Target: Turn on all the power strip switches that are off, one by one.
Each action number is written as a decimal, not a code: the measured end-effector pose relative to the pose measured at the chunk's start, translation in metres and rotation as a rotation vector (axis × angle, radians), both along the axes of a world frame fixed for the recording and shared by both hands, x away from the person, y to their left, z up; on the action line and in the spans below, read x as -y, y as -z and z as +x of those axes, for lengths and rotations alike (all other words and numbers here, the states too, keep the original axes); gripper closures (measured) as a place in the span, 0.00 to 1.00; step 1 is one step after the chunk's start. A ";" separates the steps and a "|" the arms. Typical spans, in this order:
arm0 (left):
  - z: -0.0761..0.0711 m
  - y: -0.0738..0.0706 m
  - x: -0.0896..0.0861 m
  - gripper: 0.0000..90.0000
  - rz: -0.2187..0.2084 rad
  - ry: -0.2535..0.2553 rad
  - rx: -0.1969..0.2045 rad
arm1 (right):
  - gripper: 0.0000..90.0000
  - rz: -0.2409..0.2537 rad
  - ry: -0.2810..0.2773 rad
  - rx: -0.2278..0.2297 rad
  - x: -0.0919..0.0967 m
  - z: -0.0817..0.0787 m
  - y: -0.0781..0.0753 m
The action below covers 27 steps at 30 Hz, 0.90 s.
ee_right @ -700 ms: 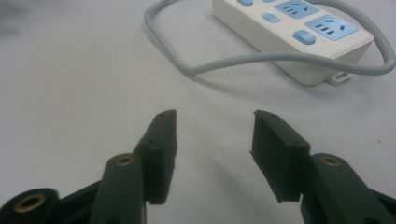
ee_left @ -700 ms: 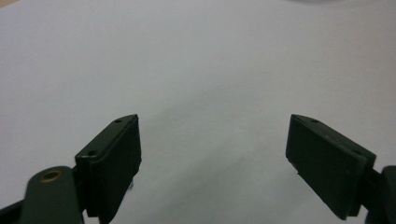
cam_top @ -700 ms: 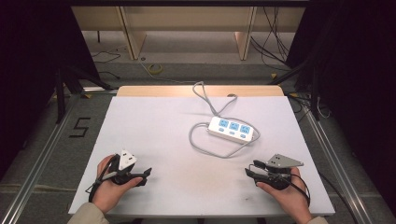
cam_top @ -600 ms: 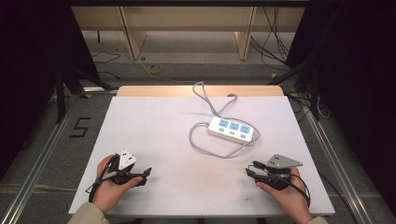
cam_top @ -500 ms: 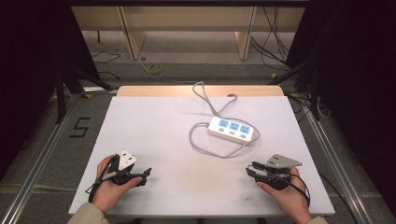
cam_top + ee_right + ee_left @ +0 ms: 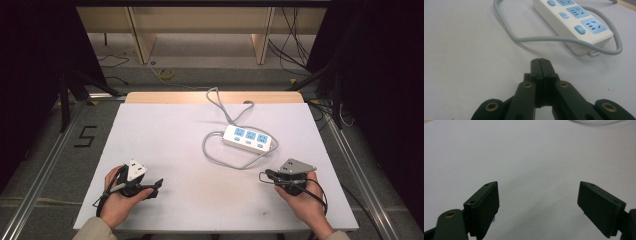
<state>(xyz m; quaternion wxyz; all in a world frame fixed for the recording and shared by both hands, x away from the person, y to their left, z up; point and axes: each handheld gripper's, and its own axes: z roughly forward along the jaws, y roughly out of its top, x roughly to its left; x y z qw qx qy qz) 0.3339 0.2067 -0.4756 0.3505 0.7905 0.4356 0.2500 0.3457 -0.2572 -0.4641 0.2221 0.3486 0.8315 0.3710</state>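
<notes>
1. Against the earlier high-view pictures almost nothing differs: both hands rest at the same spots on the near part of the table (image 6: 165, 135), and the power strip (image 6: 248, 138) with its grey cable (image 6: 220, 159) lies where it lay.
2. The left tongs (image 6: 156, 186) stand wide open with bare white table between the two black pads (image 6: 486, 205) (nothing is held there).
3. The right tongs (image 6: 263, 175) are pressed fully closed, pad against pad, and grip nothing; their tips sit low over the table.
4. The power strip lies just ahead of the right tongs and a little to the side, apart from them; it is white with three blue sockets and blue switches, seen close in the right gripper view (image 6: 571, 22).
5. The cable loops round the strip's near side, between the strip and the right tongs, then runs off past the table's far edge.
6. From the left tongs the strip is well apart, across the table; a curved grey streak at the top edge of the left gripper view is probably the cable, though it is too blurred to be sure.
7. The table has a white top with a strip of bare wood (image 6: 210, 97) along its far edge.
8. Beyond it are wooden shelf legs (image 6: 142, 35) and loose wires on the floor, dark curtains to both sides, and a floor mark shaped like a "5" (image 6: 86, 136) off to the left tongs' outer side.
</notes>
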 end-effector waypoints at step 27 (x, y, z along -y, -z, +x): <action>0.001 0.000 0.002 0.20 0.010 -0.006 -0.002 | 1.00 -0.033 0.021 -0.006 -0.026 0.045 -0.022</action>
